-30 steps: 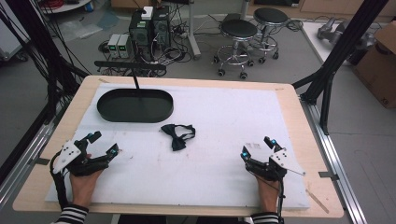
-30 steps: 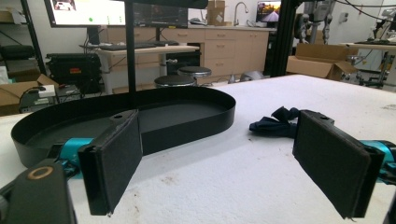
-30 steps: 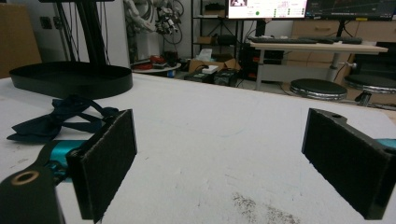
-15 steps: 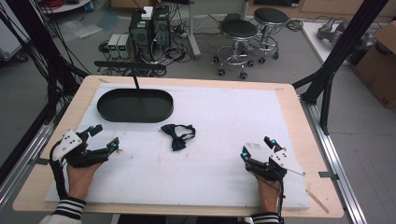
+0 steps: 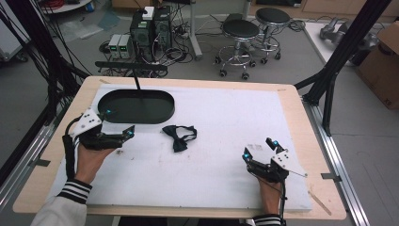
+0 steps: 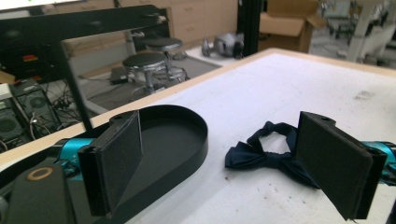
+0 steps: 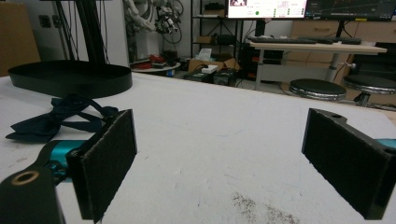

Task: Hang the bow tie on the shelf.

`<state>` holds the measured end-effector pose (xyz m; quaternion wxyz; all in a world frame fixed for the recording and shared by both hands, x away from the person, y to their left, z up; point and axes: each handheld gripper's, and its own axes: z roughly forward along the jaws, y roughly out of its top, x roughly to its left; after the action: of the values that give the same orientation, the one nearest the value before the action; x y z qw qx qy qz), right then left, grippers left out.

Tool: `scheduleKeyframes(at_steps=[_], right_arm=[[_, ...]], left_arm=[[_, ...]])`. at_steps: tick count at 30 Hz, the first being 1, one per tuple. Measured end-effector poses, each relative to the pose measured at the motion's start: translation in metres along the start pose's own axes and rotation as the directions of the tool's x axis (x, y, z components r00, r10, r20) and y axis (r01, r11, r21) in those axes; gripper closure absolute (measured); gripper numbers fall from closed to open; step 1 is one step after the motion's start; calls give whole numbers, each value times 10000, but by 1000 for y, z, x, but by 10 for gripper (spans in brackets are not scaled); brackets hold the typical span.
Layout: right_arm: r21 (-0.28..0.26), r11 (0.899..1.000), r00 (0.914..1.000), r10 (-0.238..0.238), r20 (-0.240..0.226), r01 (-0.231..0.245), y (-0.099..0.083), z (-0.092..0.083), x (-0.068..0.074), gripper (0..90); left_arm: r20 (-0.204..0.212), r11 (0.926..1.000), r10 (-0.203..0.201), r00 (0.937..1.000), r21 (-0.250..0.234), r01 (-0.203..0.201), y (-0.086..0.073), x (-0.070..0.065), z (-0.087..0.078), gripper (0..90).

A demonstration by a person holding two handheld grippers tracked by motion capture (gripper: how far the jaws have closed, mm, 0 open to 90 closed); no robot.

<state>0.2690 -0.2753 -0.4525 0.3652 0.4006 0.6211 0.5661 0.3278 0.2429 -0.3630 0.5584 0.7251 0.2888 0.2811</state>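
The dark navy bow tie point(image 5: 179, 137) lay flat on the white table cover point(image 5: 226, 122), just right of the black oval tray point(image 5: 136, 106) and not touching it. The left gripper point(image 5: 120, 123) hovered by the tray's near rim, jaws spread wide and holding nothing, pointed toward the bow tie; in the left gripper view the bow tie point(image 6: 266, 151) sat ahead, partly behind the right-hand jaw, apart from it. The right gripper point(image 5: 259, 149) sat well away at the near right of the cover, jaws wide apart, empty. From the right gripper view, bow tie point(image 7: 56, 116) and tray point(image 7: 70, 77) showed far off to the left.
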Motion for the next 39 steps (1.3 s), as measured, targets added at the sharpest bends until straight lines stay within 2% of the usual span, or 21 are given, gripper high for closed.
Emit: scheduleKeyframes(at_steps=[2, 4, 6, 8, 12, 19, 21, 24, 27, 29, 30, 34, 39], right_arm=[[15, 10000, 10000, -3, 12, 3, 0, 0, 0, 93], [11, 10000, 10000, -11, 11, 11, 0, 0, 0, 92], [14, 10000, 10000, 13, 27, -13, 0, 0, 0, 92], [16, 10000, 10000, 4, 42, -4, 0, 0, 0, 92], [-29, 10000, 10000, -37, 62, 38, 0, 0, -1, 92], [-31, 10000, 10000, -1, 98, 1, 0, 0, 0, 92], [-33, 10000, 9999, 4, 108, -4, 0, 0, 0, 93], [-22, 10000, 9999, 73, 130, -73, 0, 0, 0, 92], [-16, 10000, 9999, 62, 110, -62, 0, 0, 0, 92], [-4, 10000, 9999, 63, 122, -63, 0, 0, 0, 93], [-2, 10000, 9999, 68, 124, -68, 0, 0, 0, 93], [-47, 10000, 9999, 64, 134, -64, 0, 0, -1, 92], [-25, 10000, 9999, 78, 133, -77, 0, 0, 0, 93]], left_arm=[[92, 9990, 325, 9994, 302, -328, 11, -5, 12, 158], [75, 9983, 425, 9991, 395, -428, 14, -7, 16, 158], [288, 9972, 513, 9983, 530, -528, 18, -9, 25, 158], [535, 9943, 338, 9980, 996, -390, 22, -10, 35, 158], [1070, 9881, 19, 9943, 1530, -183, 29, -12, 53, 158], [1678, 9704, -51, 9858, 2388, -356, 39, -19, 79, 158], [1841, 9640, -146, 9828, 2636, -351, 42, -20, 87, 158], [2110, 9524, -570, 9758, 3048, -103, 46, -22, 98, 158], [2037, 9388, -406, 9782, 3430, -324, 47, -24, 108, 159], [2019, 9310, -495, 9782, 3640, -280, 47, -26, 115, 161], [2030, 9254, -408, 9783, 3770, -397, 46, -27, 118, 161], [2008, 9156, -431, 9787, 4000, -417, 43, -30, 127, 165], [1890, 8966, -574, 9803, 4417, -327, 37, -30, 136, 166]])
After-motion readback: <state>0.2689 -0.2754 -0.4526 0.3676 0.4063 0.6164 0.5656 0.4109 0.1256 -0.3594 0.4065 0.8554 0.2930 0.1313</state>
